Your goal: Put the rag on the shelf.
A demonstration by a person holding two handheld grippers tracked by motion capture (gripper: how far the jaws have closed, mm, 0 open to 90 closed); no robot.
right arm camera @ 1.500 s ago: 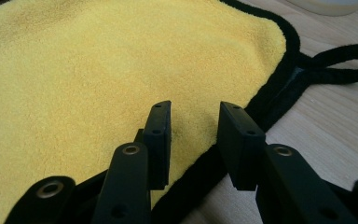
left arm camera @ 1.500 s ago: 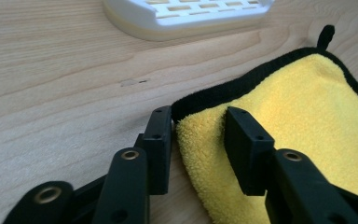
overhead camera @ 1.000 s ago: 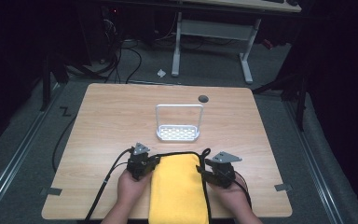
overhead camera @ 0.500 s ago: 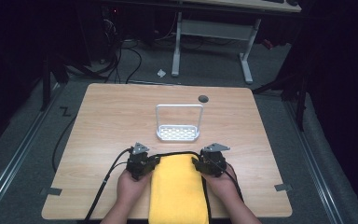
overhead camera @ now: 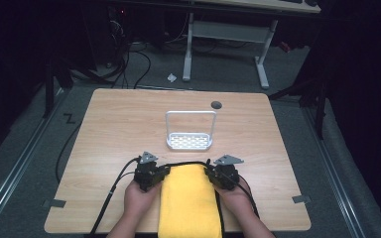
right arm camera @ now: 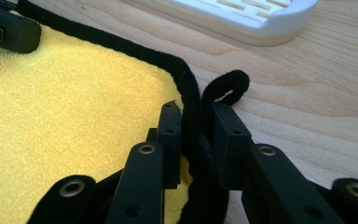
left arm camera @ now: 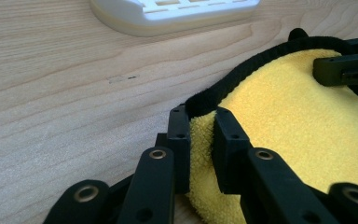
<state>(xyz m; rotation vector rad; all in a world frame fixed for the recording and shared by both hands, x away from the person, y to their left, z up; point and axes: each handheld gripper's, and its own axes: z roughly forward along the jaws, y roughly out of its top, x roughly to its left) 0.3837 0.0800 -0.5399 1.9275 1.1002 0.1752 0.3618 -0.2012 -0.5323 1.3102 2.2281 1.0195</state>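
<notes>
A yellow towel (overhead camera: 188,206) with a black hem lies flat at the table's near edge, between the person's hands. My left gripper (overhead camera: 161,173) is shut on its far left corner; in the left gripper view the jaws (left arm camera: 200,128) pinch the yellow cloth (left arm camera: 298,121) and hem. My right gripper (overhead camera: 211,174) sits at the far right corner. Its jaws have just been closing, and in the right gripper view they (right arm camera: 193,122) press on the black hem of the towel (right arm camera: 74,107) beside a small black hanging loop (right arm camera: 228,84).
A white rack (overhead camera: 189,134) with a tall wire handle stands on the wooden table (overhead camera: 119,129) just beyond the towel. A dark round hole (overhead camera: 216,104) marks the far side. Black cables trail off the near left edge. Desk legs stand on the floor beyond.
My right gripper has moved left to the towel's far right corner and closed its jaws on the hem. The left gripper and the towel have stayed put.
</notes>
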